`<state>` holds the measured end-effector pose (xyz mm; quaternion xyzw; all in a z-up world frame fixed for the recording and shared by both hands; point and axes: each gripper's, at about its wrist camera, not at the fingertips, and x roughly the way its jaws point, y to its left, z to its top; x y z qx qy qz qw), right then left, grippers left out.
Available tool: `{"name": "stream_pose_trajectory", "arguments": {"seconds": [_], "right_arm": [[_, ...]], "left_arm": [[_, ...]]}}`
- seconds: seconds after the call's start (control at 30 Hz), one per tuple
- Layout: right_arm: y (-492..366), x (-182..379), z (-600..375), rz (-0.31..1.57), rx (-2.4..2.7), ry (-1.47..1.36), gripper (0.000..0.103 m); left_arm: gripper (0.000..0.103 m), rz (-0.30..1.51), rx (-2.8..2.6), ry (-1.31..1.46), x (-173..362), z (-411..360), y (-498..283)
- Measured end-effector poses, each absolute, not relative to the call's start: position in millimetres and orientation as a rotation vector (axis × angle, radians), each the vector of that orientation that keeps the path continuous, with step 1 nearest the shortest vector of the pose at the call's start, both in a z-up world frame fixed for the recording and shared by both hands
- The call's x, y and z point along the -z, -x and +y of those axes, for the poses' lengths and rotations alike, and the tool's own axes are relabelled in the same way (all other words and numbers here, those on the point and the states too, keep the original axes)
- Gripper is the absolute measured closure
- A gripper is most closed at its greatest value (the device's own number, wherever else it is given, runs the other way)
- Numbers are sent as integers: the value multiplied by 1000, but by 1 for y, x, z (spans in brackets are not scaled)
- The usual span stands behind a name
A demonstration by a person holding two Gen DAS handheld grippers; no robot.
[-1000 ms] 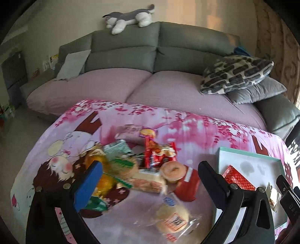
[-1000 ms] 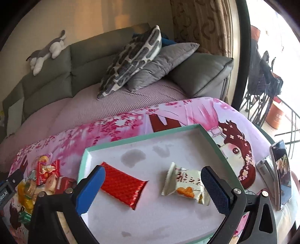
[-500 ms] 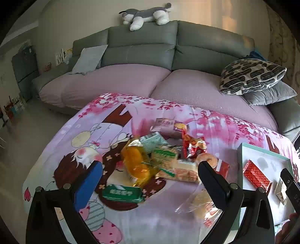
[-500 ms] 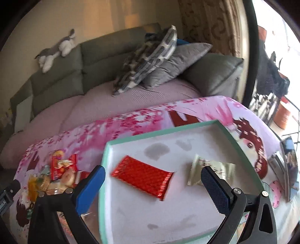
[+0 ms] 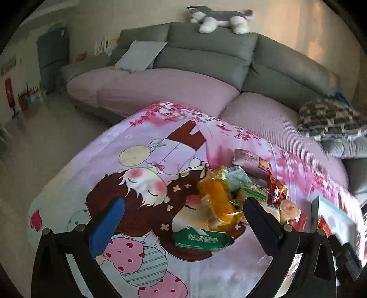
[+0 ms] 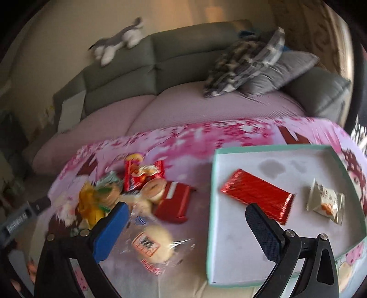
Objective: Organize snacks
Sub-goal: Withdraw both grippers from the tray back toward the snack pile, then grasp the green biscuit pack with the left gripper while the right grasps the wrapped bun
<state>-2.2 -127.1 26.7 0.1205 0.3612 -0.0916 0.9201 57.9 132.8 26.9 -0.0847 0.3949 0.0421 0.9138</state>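
A heap of wrapped snacks (image 5: 238, 197) lies on a pink cartoon cloth (image 5: 142, 165). It includes a green packet (image 5: 201, 239), an orange bag (image 5: 216, 201) and a red packet (image 6: 173, 202). A clear-wrapped bun (image 6: 153, 243) lies nearest the right gripper. A mint-rimmed white tray (image 6: 231, 252) holds a red foil bar (image 6: 255, 196) and a small white pack (image 6: 325, 202). My left gripper (image 5: 183, 224) is open above the cloth, left of the heap. My right gripper (image 6: 187, 229) is open, between the bun and the tray's left edge.
A grey sofa with pink seat covers (image 5: 183, 91) runs behind the table, with patterned and grey cushions (image 6: 254, 59) and a plush dog (image 5: 218, 16) on its back. Bare floor (image 5: 34, 137) lies to the left of the table.
Both grippers swung left. The left view now centres on the cloth left of the heap. The right view moved from the tray onto the gap between tray and snacks. Jaws stayed open.
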Motion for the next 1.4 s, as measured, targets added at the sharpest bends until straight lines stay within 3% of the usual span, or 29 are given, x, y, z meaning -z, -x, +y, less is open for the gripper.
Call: {"name": "stream_pose_trajectory", "arguments": {"seconds": [0.2, 0.57, 0.97, 1.27, 1.4], "right_arm": [[-6, -11, -88, 806, 96, -135, 1], [-21, 34, -60, 956, 90, 77, 3], [-33, 61, -59, 1023, 124, 164, 3], [-35, 58, -60, 1015, 120, 174, 24], [-34, 57, -60, 1012, 110, 172, 29]], "left_arm": [[0, 849, -24, 262, -16, 146, -67], [0, 1169, 8, 192, 51, 123, -91], [0, 1221, 86, 165, 60, 96, -96], [4, 1252, 102, 138, 69, 81, -104], [5, 1270, 140, 158, 68, 79, -100]]}}
